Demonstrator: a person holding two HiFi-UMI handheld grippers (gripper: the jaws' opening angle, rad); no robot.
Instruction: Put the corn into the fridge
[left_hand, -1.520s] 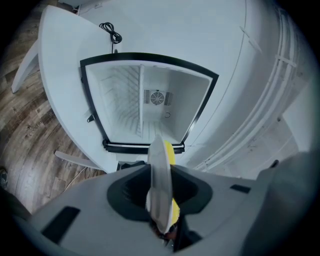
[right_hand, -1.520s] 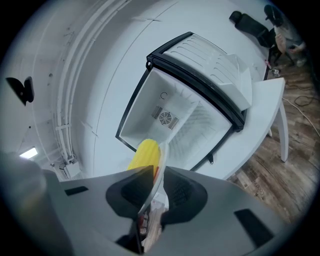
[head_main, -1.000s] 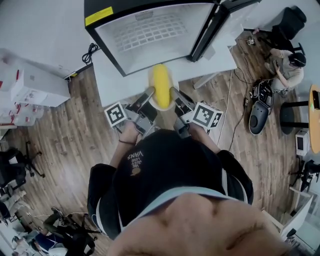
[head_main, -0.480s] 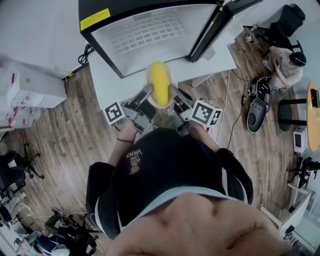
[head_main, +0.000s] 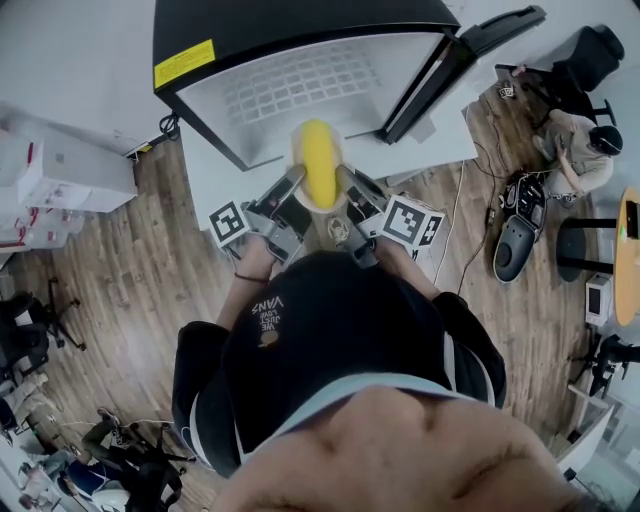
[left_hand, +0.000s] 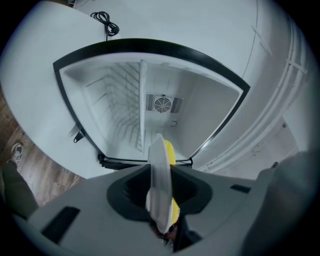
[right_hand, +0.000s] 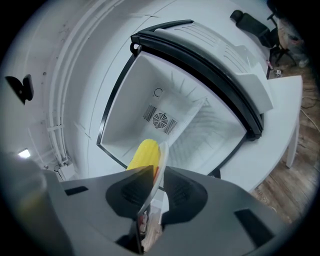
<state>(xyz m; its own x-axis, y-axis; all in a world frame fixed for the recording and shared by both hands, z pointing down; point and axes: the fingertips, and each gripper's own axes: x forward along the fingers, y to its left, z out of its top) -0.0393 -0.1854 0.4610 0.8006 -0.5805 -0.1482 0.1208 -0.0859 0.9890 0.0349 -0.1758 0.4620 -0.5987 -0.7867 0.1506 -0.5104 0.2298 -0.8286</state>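
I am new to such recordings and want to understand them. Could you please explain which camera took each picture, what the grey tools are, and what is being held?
There is no robot here. A person wears a head camera and holds a two-jaw tool in each hand. The head view looks down over the person and shows the left gripper and the right gripper. The other two views come from cameras that ride on these grippers and look along their jaws. Both grippers clamp the rim of one white plate, one on each side, and a yellow corn cob lies on it. Ahead, a small fridge stands on a white table, with its door open.
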